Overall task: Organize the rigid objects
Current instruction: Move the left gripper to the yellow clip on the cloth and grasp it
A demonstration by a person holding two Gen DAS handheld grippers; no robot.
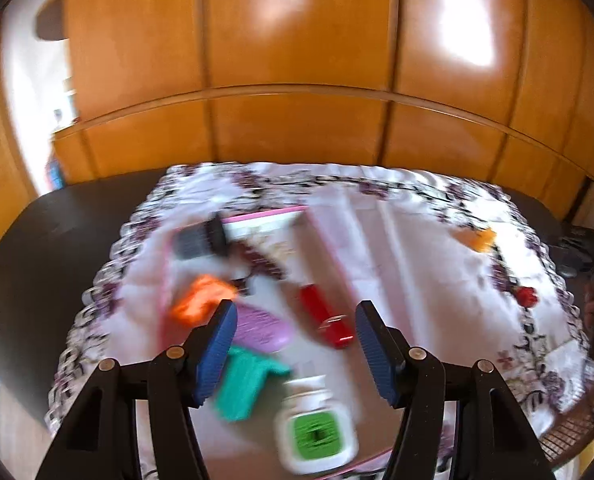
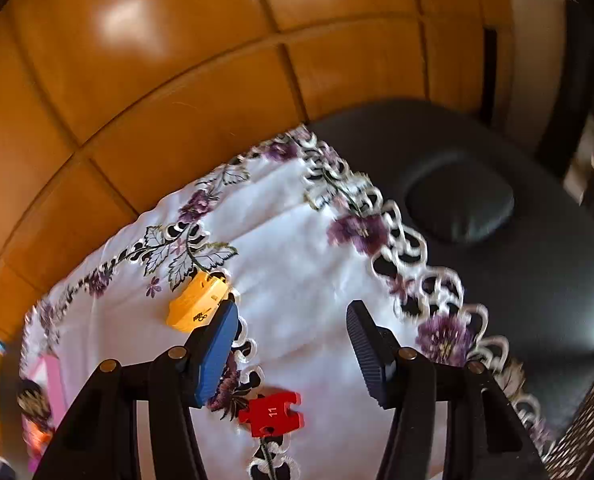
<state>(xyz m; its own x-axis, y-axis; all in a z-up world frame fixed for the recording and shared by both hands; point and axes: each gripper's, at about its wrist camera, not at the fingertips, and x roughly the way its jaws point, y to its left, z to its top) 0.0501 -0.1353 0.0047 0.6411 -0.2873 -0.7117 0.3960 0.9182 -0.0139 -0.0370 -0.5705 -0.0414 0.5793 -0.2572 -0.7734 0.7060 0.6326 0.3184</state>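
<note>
In the pink-rimmed tray (image 1: 265,213) on the embroidered cloth, most of the rigid objects already lie gathered: a red block (image 1: 326,316), a lilac ridged piece (image 1: 259,326), a teal piece (image 1: 247,384), an orange piece (image 1: 199,298), a dark brush-like thing (image 1: 201,236) and a white container with a green top (image 1: 317,426). They lie loosely, some touching, which I take to be because the tray is the collecting place and order inside it matters little. My left hand-held gripper (image 1: 293,352) hangs above them with its blue pads apart and nothing between them; I judge it has no load and is free for another piece.

Two strays lie outside the tray, near the cloth's lacy right edge: a yellow-orange plastic piece (image 2: 199,306) and a red jigsaw-shaped tile marked 11 (image 2: 272,413). My right hand-held gripper (image 2: 293,354) points down over that part of the cloth, jaws apart and empty, with the yellow piece just beside its left pad and the red tile below and between the fingers. I judge it is held there to take one of these next.

The white floral cloth (image 2: 297,272) covers a dark padded surface (image 2: 537,280); wooden cabinet doors (image 1: 297,40) stand behind. The left view is blurred, so finer details of the tray's contents escape me.
</note>
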